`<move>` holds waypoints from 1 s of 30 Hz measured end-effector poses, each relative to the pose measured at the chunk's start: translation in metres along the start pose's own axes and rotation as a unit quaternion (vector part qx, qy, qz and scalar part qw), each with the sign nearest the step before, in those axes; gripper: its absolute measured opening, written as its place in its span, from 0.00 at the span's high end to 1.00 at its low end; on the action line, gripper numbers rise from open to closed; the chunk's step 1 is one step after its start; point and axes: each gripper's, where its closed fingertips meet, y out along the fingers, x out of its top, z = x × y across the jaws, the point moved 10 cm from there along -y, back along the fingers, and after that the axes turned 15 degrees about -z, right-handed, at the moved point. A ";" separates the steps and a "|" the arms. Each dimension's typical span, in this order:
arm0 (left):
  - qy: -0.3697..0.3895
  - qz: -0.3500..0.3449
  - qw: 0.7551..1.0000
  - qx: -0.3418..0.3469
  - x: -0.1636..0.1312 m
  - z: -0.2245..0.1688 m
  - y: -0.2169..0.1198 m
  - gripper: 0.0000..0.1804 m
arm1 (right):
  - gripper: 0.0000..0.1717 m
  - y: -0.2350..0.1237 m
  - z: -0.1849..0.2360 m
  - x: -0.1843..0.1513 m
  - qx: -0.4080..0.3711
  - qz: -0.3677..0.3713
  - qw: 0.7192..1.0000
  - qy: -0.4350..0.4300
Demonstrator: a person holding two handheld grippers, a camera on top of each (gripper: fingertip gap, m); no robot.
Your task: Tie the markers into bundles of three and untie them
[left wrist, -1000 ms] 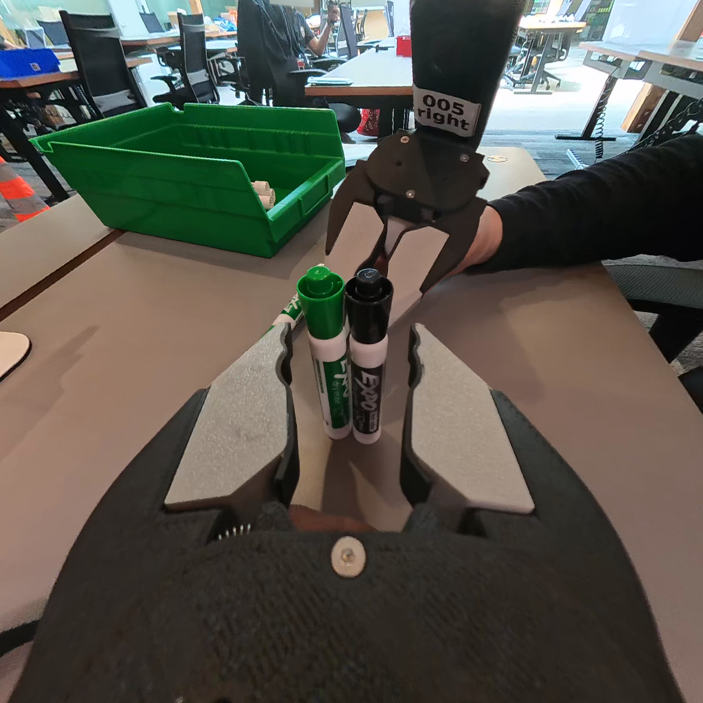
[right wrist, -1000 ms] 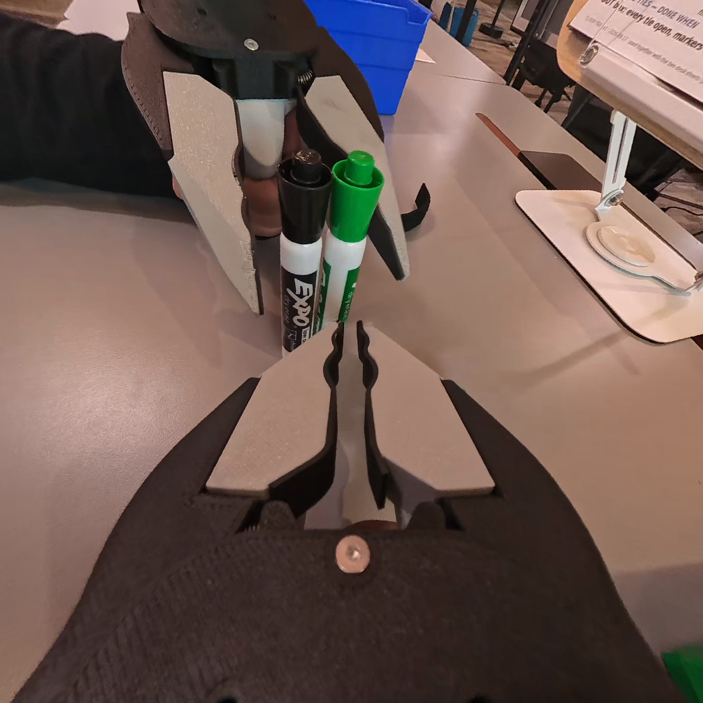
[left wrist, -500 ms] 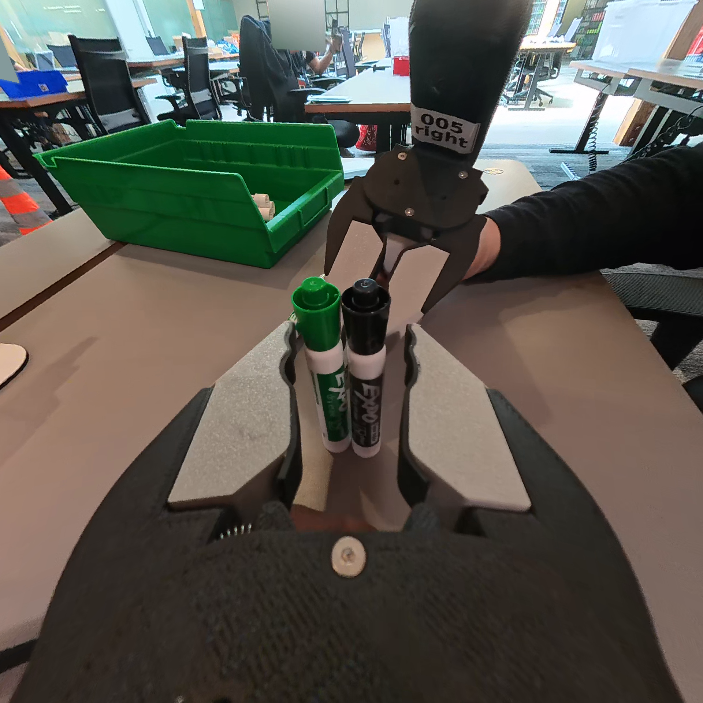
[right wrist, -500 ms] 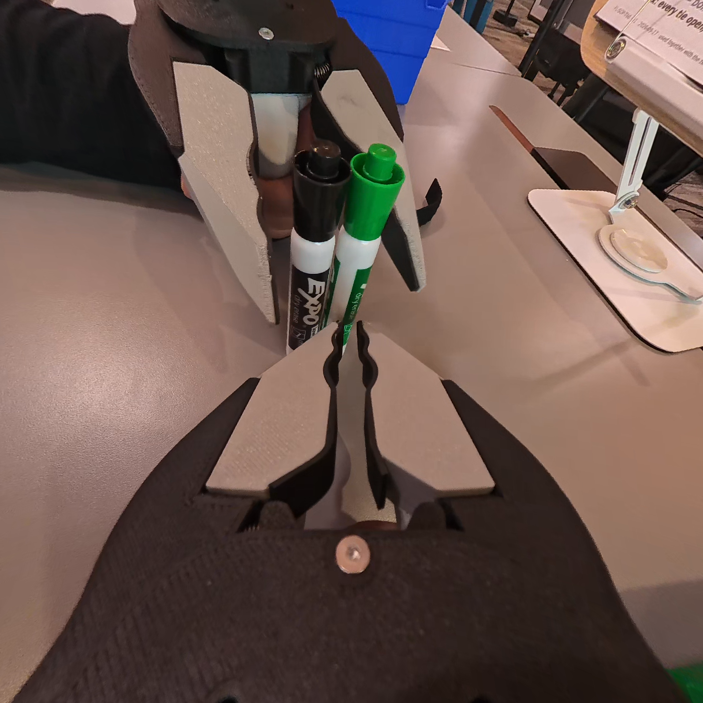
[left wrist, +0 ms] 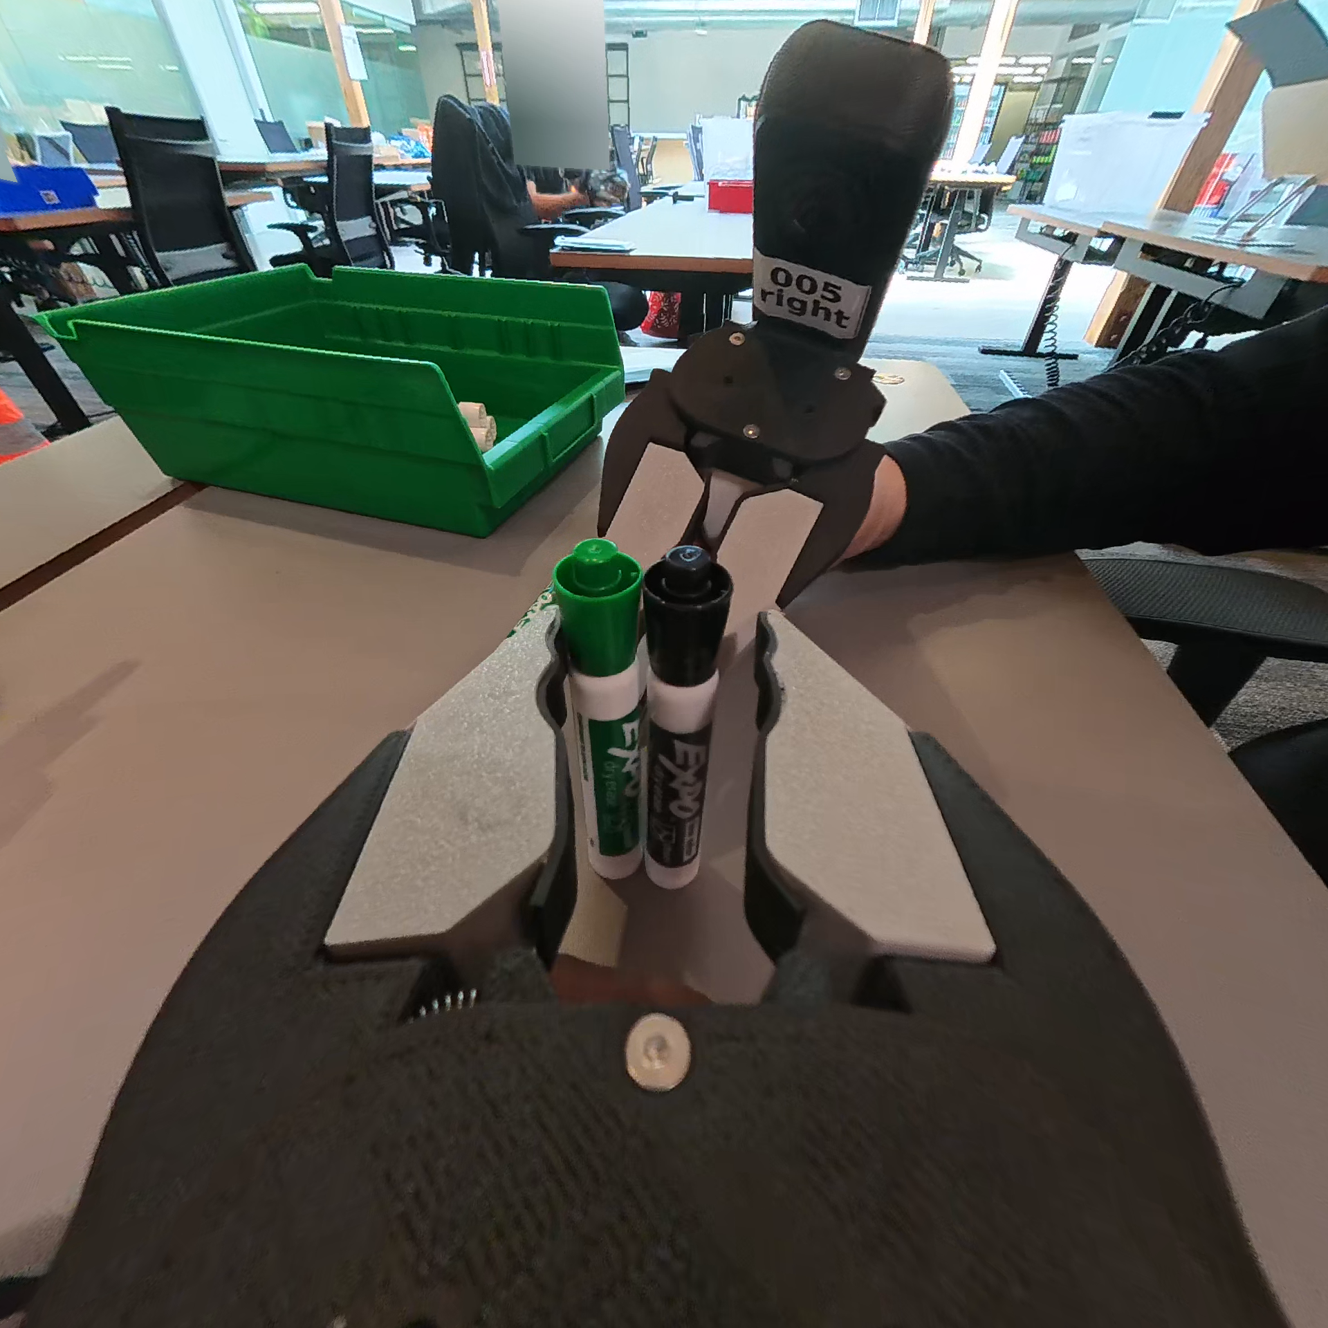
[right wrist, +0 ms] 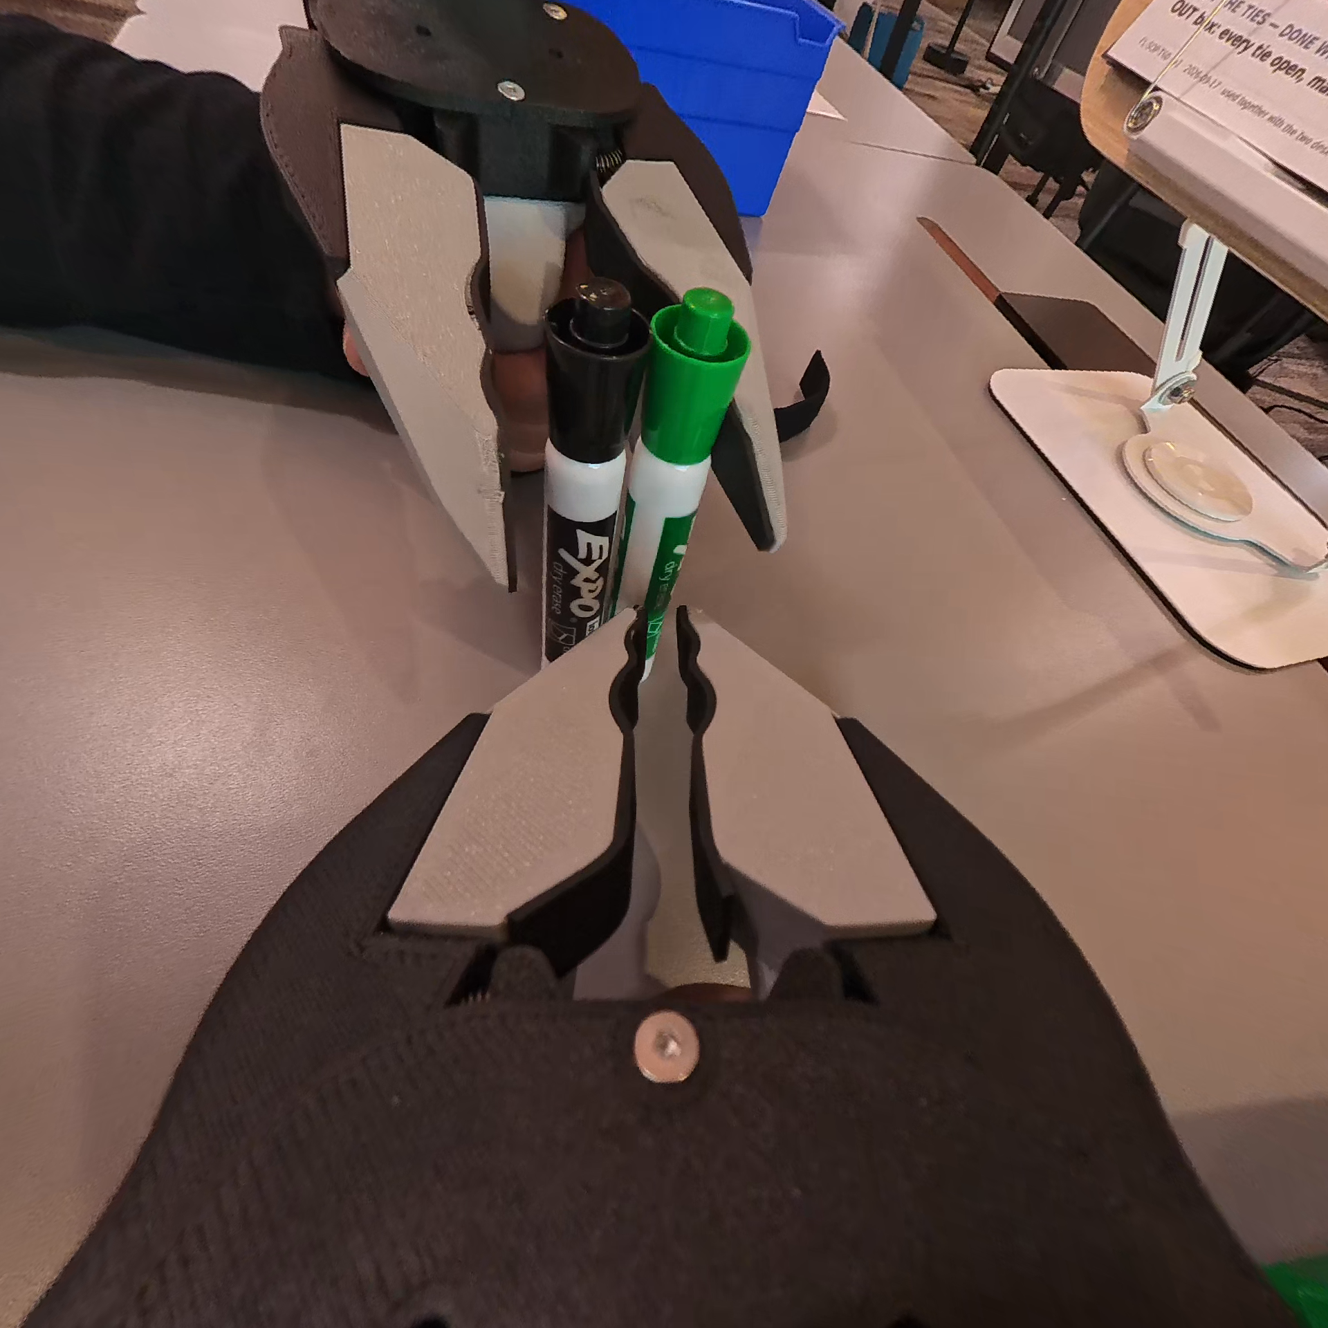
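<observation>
A green marker (left wrist: pixel 600 690) and a black marker (left wrist: pixel 683 690) stand upright side by side on the grey table (left wrist: pixel 251 683), between the fingers of my left gripper (left wrist: pixel 657 632). Its left finger (left wrist: pixel 503 718) touches the green marker. Its right finger (left wrist: pixel 826 718) stands clear of the black one, so the gripper is open. Another marker (left wrist: pixel 532 611) shows partly behind the left finger. My right gripper (right wrist: pixel 657 619) is shut with nothing visible between its pads, its tips right in front of the green marker (right wrist: pixel 683 445) and black marker (right wrist: pixel 586 460). The left gripper (right wrist: pixel 632 557) faces it.
A green bin (left wrist: pixel 323 402) holding white rolls (left wrist: pixel 478 424) stands at the back left. In the right wrist view there is a blue bin (right wrist: pixel 718 93) behind the left gripper, a black strap (right wrist: pixel 808 402) on the table, and a white stand base (right wrist: pixel 1150 489) at the right. Spacing between my two grippers at the tips: around 5 cm.
My left gripper's jaws have narrowed around the two standing markers and moved forward; its left finger now touches the green one. My right gripper stays shut in front of them.
</observation>
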 end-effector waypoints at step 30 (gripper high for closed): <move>-0.046 0.001 0.998 -0.034 -0.001 0.014 0.003 0.66 | 0.97 0.000 -0.002 0.000 0.003 -0.001 1.000 0.009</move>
